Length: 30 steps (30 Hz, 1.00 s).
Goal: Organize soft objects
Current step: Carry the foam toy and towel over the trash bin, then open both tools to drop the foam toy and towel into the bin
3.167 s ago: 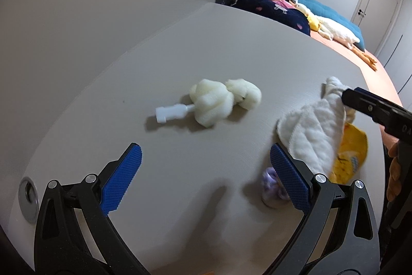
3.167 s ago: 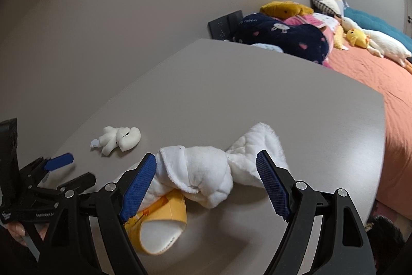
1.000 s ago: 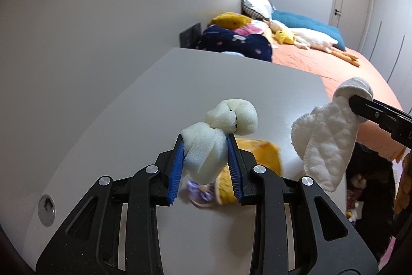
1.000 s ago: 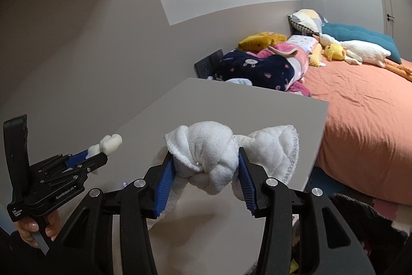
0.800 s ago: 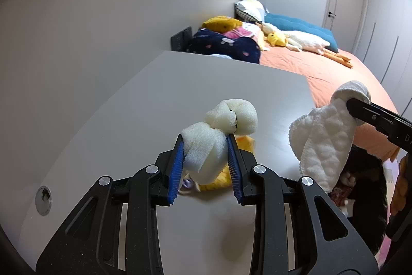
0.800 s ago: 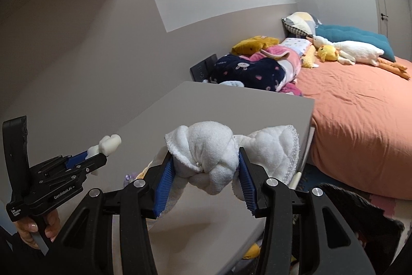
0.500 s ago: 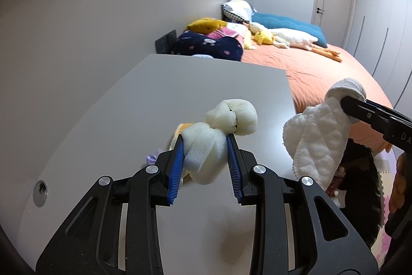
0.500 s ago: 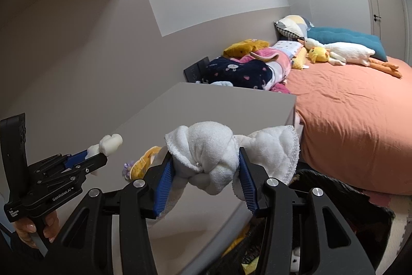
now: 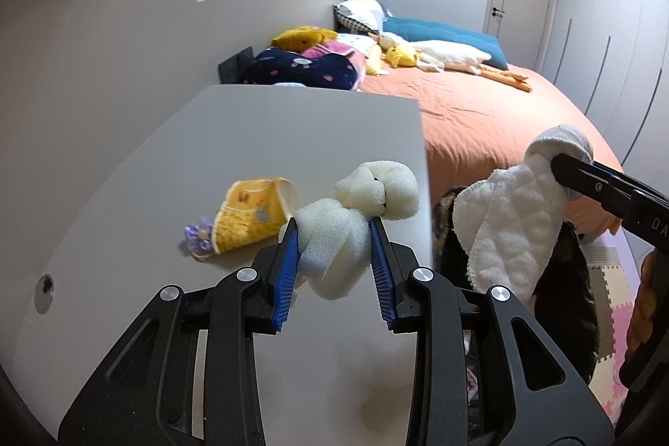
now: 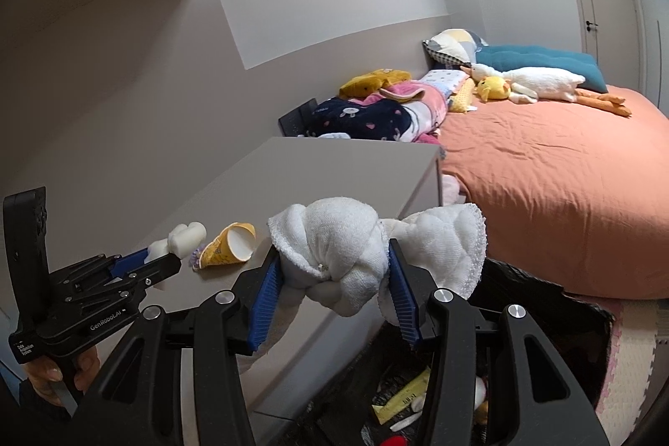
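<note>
My left gripper (image 9: pixel 333 253) is shut on a knotted cream foam piece (image 9: pixel 334 237), held in the air above the grey table (image 9: pixel 259 136) near its right edge. My right gripper (image 10: pixel 334 279) is shut on a knotted white quilted cloth (image 10: pixel 334 249), hanging past the table's right edge over a dark bin (image 10: pixel 543 345). The left wrist view shows that cloth (image 9: pixel 506 220) dangling beside the bin (image 9: pixel 560 287). In the right wrist view the foam piece (image 10: pixel 186 235) pokes out of the left gripper (image 10: pixel 167 258).
A tipped yellow paper cup (image 9: pixel 255 214) and a small purple flower (image 9: pixel 198 235) lie on the table. The bin holds several small items (image 10: pixel 401 396). An orange bed (image 9: pixel 493 120) with plush toys and pillows lies beyond; foam mats (image 9: pixel 614 295) cover the floor.
Both grippers closed on their objects and lifted them off the table. Since then they have carried them rightward toward the table edge, and the cloth now hangs over the bin.
</note>
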Each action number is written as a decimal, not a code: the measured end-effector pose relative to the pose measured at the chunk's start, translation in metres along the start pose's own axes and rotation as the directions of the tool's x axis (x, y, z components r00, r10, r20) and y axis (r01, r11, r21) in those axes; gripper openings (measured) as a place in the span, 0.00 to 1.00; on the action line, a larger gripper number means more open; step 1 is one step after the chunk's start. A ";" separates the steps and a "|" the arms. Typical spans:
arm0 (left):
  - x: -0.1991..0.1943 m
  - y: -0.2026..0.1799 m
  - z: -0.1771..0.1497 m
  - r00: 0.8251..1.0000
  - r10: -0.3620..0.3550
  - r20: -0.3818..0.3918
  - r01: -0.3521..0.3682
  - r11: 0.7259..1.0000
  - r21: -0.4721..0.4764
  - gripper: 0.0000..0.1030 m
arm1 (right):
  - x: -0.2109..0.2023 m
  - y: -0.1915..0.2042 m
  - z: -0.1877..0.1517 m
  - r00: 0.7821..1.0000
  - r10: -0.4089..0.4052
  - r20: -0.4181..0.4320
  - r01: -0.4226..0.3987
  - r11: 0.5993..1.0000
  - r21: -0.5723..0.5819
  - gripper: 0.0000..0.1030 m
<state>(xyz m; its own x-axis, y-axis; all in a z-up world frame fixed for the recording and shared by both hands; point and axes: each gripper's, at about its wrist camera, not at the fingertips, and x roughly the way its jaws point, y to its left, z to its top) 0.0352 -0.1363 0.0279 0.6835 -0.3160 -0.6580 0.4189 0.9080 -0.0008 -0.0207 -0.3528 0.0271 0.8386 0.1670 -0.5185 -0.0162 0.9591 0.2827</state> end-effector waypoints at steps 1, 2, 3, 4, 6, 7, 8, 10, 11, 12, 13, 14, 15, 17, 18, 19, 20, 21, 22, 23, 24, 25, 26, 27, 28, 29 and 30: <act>0.000 -0.005 -0.001 1.000 -0.006 0.000 0.006 1.000 0.008 0.32 | -0.003 -0.003 -0.002 1.000 -0.006 0.003 0.006 1.000 0.001 0.49; 0.000 -0.010 -0.002 1.000 -0.012 0.001 0.012 1.000 0.016 0.32 | -0.006 -0.005 -0.004 1.000 -0.011 0.005 0.011 1.000 0.003 0.49; 0.000 -0.014 -0.002 1.000 -0.018 0.001 0.018 1.000 0.021 0.32 | -0.010 -0.009 -0.005 1.000 -0.017 0.008 0.017 1.000 0.006 0.49; -0.001 -0.020 -0.004 1.000 -0.026 0.003 0.026 0.999 0.029 0.32 | -0.014 -0.012 -0.007 1.000 -0.023 0.012 0.023 1.000 0.010 0.49; -0.001 -0.030 -0.005 0.999 -0.038 0.003 0.038 0.998 0.041 0.32 | -0.020 -0.019 -0.010 0.999 -0.036 0.016 0.036 0.999 0.017 0.49; -0.001 -0.036 -0.006 0.999 -0.046 0.003 0.046 0.998 0.050 0.32 | -0.024 -0.023 -0.011 0.999 -0.044 0.019 0.043 0.999 0.020 0.49; 0.000 -0.041 -0.006 0.999 -0.055 0.002 0.054 0.997 0.058 0.32 | -0.027 -0.027 -0.012 0.998 -0.053 0.022 0.052 0.998 0.024 0.49; 0.001 -0.050 -0.006 0.998 -0.069 0.000 0.069 0.995 0.072 0.31 | -0.034 -0.033 -0.014 0.997 -0.066 0.028 0.065 0.997 0.029 0.49; 0.002 -0.056 -0.006 0.997 -0.076 -0.001 0.076 0.994 0.079 0.31 | -0.038 -0.037 -0.015 0.997 -0.072 0.031 0.071 0.997 0.032 0.49; 0.001 -0.060 -0.006 0.997 -0.080 -0.001 0.080 0.993 0.085 0.31 | -0.041 -0.040 -0.016 0.996 -0.079 0.036 0.078 0.996 0.037 0.49; 0.001 -0.066 -0.005 0.996 -0.088 -0.002 0.087 0.992 0.094 0.31 | -0.045 -0.044 -0.016 0.995 -0.086 0.042 0.084 0.996 0.042 0.49; 0.001 -0.070 -0.005 0.996 -0.094 -0.003 0.093 0.991 0.100 0.31 | -0.049 -0.048 -0.017 0.994 -0.094 0.048 0.092 0.995 0.049 0.49; 0.002 -0.075 -0.004 0.995 -0.099 -0.003 0.098 0.989 0.108 0.31 | -0.053 -0.051 -0.018 0.994 -0.099 0.052 0.096 0.994 0.053 0.49; 0.002 -0.084 -0.002 0.994 -0.111 -0.003 0.110 0.986 0.122 0.31 | -0.061 -0.060 -0.019 0.991 -0.116 0.061 0.112 0.992 0.066 0.49; 0.002 -0.088 -0.001 0.993 -0.117 -0.003 0.117 0.985 0.127 0.31 | -0.063 -0.063 -0.019 0.991 -0.121 0.064 0.117 0.991 0.071 0.49; 0.002 -0.093 0.000 0.992 -0.126 -0.005 0.126 0.983 0.135 0.31 | -0.067 -0.068 -0.019 0.989 -0.130 0.067 0.125 0.989 0.076 0.49; 0.003 -0.097 0.000 0.991 -0.132 -0.008 0.132 0.981 0.141 0.31 | -0.070 -0.072 -0.020 0.988 -0.141 0.069 0.135 0.987 0.083 0.49; 0.004 -0.102 -0.001 0.990 -0.138 -0.012 0.138 0.979 0.149 0.31 | -0.073 -0.077 -0.020 0.986 -0.151 0.071 0.144 0.986 0.088 0.49; 0.005 -0.107 -0.002 0.989 -0.145 -0.017 0.145 0.977 0.157 0.31 | -0.076 -0.079 -0.022 0.985 -0.158 0.073 0.151 0.984 0.091 0.49; 0.007 -0.111 -0.003 0.988 -0.152 -0.022 0.154 0.974 0.164 0.31 | -0.079 -0.082 -0.023 0.983 -0.167 0.075 0.160 0.983 0.094 0.49; 0.008 -0.116 -0.004 0.986 -0.162 -0.029 0.165 0.972 0.169 0.31 | -0.082 -0.087 -0.024 0.980 -0.182 0.078 0.175 0.980 0.098 0.49; 0.010 -0.120 -0.005 0.985 -0.171 -0.035 0.174 0.969 0.173 0.31 | -0.084 -0.089 -0.025 0.979 -0.190 0.078 0.182 0.978 0.103 0.50; 0.012 -0.124 -0.006 0.983 -0.179 -0.042 0.184 0.967 0.177 0.31 | -0.086 -0.093 -0.025 0.977 -0.198 0.080 0.189 0.976 0.109 0.50; 0.013 -0.127 -0.007 0.982 -0.184 -0.046 0.189 0.965 0.182 0.31 | -0.088 -0.097 -0.026 0.975 -0.205 0.081 0.195 0.974 0.115 0.50; 0.015 -0.132 -0.009 0.980 -0.192 -0.053 0.199 0.962 0.189 0.31 | -0.091 -0.099 -0.027 0.974 -0.210 0.082 0.199 0.973 0.118 0.50; 0.016 -0.137 -0.010 0.977 -0.203 -0.061 0.211 0.958 0.193 0.32 | -0.092 -0.103 -0.028 0.973 -0.217 0.083 0.206 0.971 0.123 0.50; 0.017 -0.141 -0.012 0.975 -0.212 -0.068 0.221 0.956 0.194 0.33 | -0.094 -0.106 -0.029 0.970 -0.227 0.084 0.216 0.968 0.129 0.51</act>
<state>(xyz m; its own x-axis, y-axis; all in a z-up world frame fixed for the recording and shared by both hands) -0.0190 -0.2661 0.0079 0.5370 -0.4818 -0.6925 0.6677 0.7444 -0.0002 -0.1136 -0.4632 0.0224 0.8631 -0.0755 -0.4994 0.2357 0.9347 0.2661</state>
